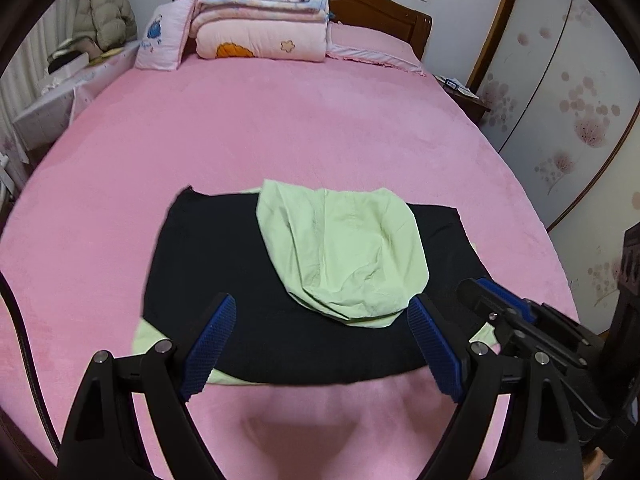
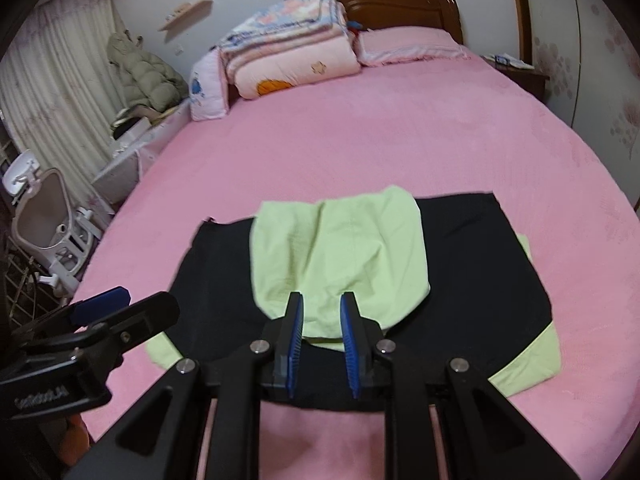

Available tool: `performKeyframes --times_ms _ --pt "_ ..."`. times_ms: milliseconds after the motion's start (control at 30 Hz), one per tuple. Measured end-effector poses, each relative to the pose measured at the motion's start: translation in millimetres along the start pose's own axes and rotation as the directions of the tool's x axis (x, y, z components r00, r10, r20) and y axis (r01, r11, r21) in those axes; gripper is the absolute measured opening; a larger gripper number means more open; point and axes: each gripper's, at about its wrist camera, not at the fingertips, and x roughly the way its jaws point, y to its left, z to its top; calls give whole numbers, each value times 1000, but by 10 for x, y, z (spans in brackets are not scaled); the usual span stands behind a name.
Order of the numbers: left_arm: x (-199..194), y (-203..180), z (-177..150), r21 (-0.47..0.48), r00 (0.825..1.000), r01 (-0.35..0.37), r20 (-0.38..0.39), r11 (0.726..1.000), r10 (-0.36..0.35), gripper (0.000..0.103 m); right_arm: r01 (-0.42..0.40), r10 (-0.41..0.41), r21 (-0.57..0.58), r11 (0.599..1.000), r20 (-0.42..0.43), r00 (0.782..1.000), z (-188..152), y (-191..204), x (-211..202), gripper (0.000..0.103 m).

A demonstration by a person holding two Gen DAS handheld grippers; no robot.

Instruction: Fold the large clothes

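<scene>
Your left gripper [image 1: 322, 344] hangs above the near edge of the black-and-green garment [image 1: 248, 264], its blue pads spread wide with nothing between them. The garment lies flat on the pink bed sheet [image 1: 280, 128], its light green hood [image 1: 344, 252] folded onto the black middle. Your right gripper [image 2: 320, 344] hovers just over the hood's near edge, fingers narrowed to a slim gap and holding nothing. Folded quilts [image 1: 260, 20] sit by the headboard [image 1: 380, 12].

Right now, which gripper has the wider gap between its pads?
The left gripper: its blue pads stand far apart, empty. The right gripper shows only a narrow gap.
</scene>
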Motion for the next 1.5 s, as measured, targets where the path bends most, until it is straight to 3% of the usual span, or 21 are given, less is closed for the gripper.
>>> performKeyframes --times_ms 233,400,600,800,967,1100,1300,1400,1467,1500 --pt "-189 224 -89 -50 999 -11 -34 999 9 87 -25 27 -55 998 36 999 42 223 -316 26" --pt "52 600 -378 -142 996 -38 -90 989 26 87 -20 20 -69 997 -4 1000 -41 266 -96 27" --pt "581 1235 -844 -338 982 -75 -187 938 11 87 17 -21 -88 996 -43 999 -210 260 359 27" --pt "1070 1571 -1218 -477 973 -44 -219 878 -70 87 65 -69 -120 991 -29 997 -332 258 772 27" --pt "1354 1759 -1429 -591 971 32 -173 806 -165 88 65 -65 -115 991 -2 998 -378 193 985 27" --pt "1452 1835 -1463 -635 977 122 -56 763 -204 101 101 -98 -157 983 23 995 -407 197 1154 27" --pt "1601 1837 -1240 -632 975 206 66 747 -213 101 100 -94 -202 974 38 995 -435 230 1328 26" --pt "1672 1823 -1130 -639 969 239 108 731 -222 94 96 -89 -223 970 41 995 -452 244 1385 26" --pt "1704 1821 -1077 -653 969 242 124 717 -215 78 99 -91 -238 966 44 995 -457 257 1429 26" --pt "1728 1815 -1062 -657 968 244 128 713 -214 57 99 -91 -244 965 45 995 -457 258 1448 26"
